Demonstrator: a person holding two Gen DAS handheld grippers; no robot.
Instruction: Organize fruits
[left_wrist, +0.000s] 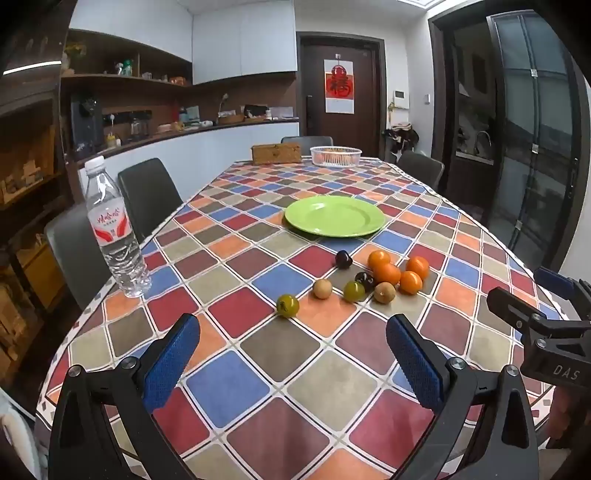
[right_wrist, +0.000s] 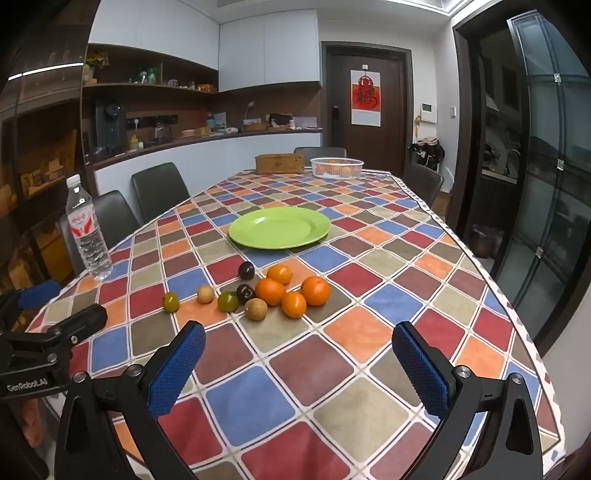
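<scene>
Several small fruits lie loose on the checked tablecloth (left_wrist: 258, 384): oranges (left_wrist: 386, 273) (right_wrist: 270, 291), dark plums (left_wrist: 343, 258) (right_wrist: 246, 270), green fruits (left_wrist: 287, 305) (right_wrist: 171, 302) and tan round fruits (left_wrist: 322, 288) (right_wrist: 256, 309). An empty green plate (left_wrist: 334, 215) (right_wrist: 279, 227) sits beyond them. My left gripper (left_wrist: 293, 343) is open and empty, held above the table short of the fruits. My right gripper (right_wrist: 299, 350) is open and empty, likewise short of the fruits. Each gripper shows at the edge of the other's view.
A water bottle (left_wrist: 112, 229) (right_wrist: 88, 232) stands upright near the table's left edge. A white basket (left_wrist: 335, 155) (right_wrist: 336, 167) and a wicker box (left_wrist: 276, 153) (right_wrist: 279, 163) sit at the far end. Dark chairs (left_wrist: 147, 192) line the left side.
</scene>
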